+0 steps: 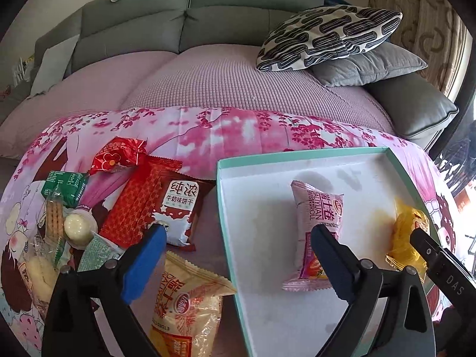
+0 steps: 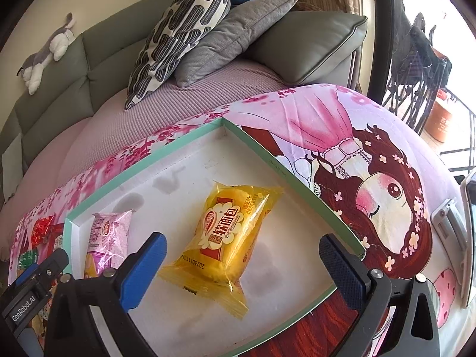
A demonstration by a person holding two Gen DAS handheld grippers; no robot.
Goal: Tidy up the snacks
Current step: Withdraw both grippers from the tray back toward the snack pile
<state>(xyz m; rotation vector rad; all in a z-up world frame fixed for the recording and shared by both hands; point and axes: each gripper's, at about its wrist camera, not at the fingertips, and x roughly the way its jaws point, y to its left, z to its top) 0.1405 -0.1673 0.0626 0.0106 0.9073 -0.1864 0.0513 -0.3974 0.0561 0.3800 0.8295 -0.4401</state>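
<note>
A teal-rimmed white tray sits on the pink cartoon cloth. Two packs lie flat in it: a pink Swiss roll pack and a yellow soft bread pack. My left gripper is open and straddles the tray's left rim, its right finger beside the pink pack. My right gripper is open over the yellow pack, with neither pad pressing on it. Left of the tray lie loose snacks: a red wafer pack, a milk biscuit pack, a yellow Swiss roll pack and a green pack.
A red sweet wrapper, a round white jelly cup and a cracker pack crowd the far left. Behind the table is a sofa with a patterned cushion and a grey one. A white stand sits at the right edge.
</note>
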